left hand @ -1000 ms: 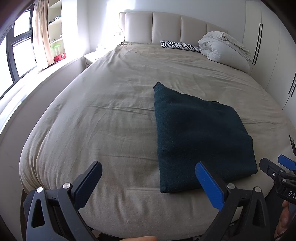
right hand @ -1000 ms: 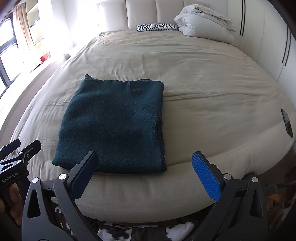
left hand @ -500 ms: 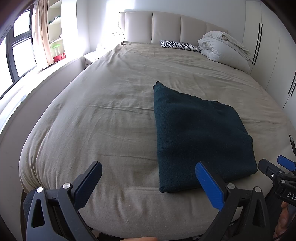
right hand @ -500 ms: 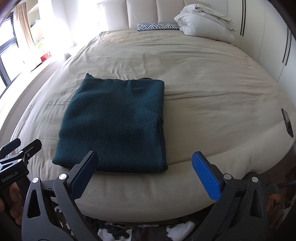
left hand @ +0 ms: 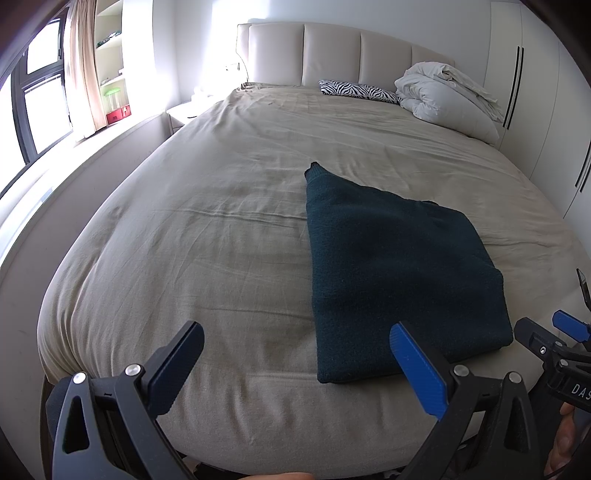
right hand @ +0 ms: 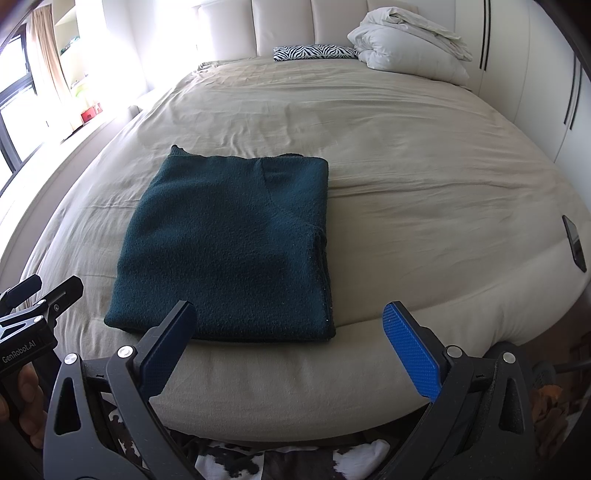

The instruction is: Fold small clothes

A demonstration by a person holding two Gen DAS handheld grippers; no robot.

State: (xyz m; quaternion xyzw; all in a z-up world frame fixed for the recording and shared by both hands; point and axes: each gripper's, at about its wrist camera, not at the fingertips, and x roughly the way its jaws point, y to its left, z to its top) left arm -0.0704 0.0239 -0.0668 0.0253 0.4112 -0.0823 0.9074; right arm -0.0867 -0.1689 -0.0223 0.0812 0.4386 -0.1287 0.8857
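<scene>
both claws (left hand: 295, 354) (right hand: 291, 332) agape, level, short of sweater (right hand: 229, 243)

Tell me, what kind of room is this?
It looks like a bedroom. There is a big bed with a padded headboard, a zebra-striped pillow and a bundled white duvet at its head. A folded dark green sweater lies on it.

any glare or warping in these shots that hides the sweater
Left wrist view: the window side blows out to white and fisheye bends the bed edge, but the dark green sweater stays sharp. Right wrist view: glare washes out the top left near the headboard; the sweater is evenly lit, its knit visible, with only the open right claw crossing its near edge.
</scene>
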